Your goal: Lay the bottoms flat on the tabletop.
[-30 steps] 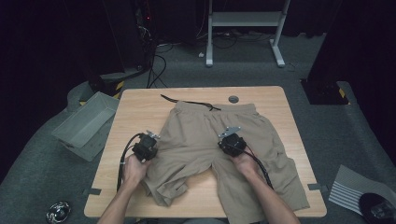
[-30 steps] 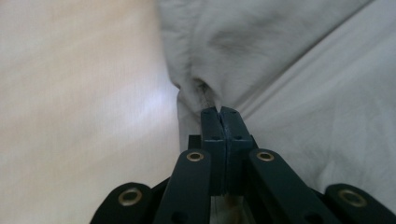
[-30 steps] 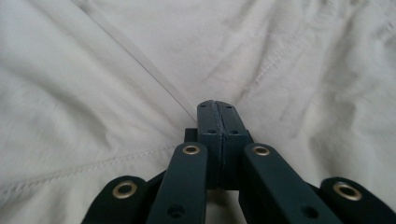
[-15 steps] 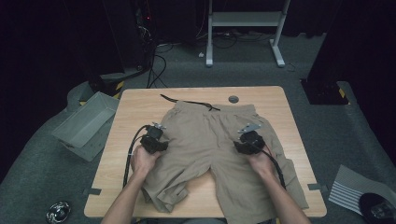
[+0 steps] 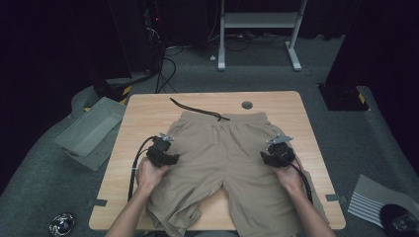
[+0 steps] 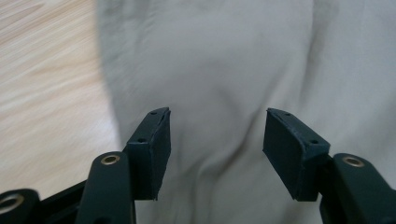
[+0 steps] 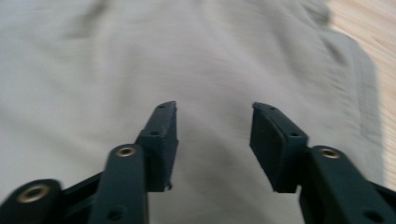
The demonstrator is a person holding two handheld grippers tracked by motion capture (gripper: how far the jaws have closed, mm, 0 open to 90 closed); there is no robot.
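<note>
A pair of khaki shorts (image 5: 222, 158) lies spread flat on the wooden table (image 5: 148, 113), waistband toward the far edge, a black drawstring (image 5: 192, 109) trailing from it. My left gripper (image 5: 164, 148) hovers over the shorts' left edge; its jaws have just been opening and stand open over the cloth (image 6: 215, 93), nothing pinched. My right gripper (image 5: 277, 150) is at the shorts' right side, its jaws likewise just opened, open above the fabric (image 7: 210, 70). The legs hang over the near table edge.
A grey bin (image 5: 91, 131) sits on the floor left of the table. A round grommet hole (image 5: 247, 104) is near the table's far edge. A white metal stand (image 5: 257, 29) is beyond the table. Striped cloth (image 5: 375, 205) lies on the floor at right.
Both grippers have slid apart across the shorts, left one leftward and right one rightward, spreading the cloth flatter. Both sets of jaws went from shut to open.
</note>
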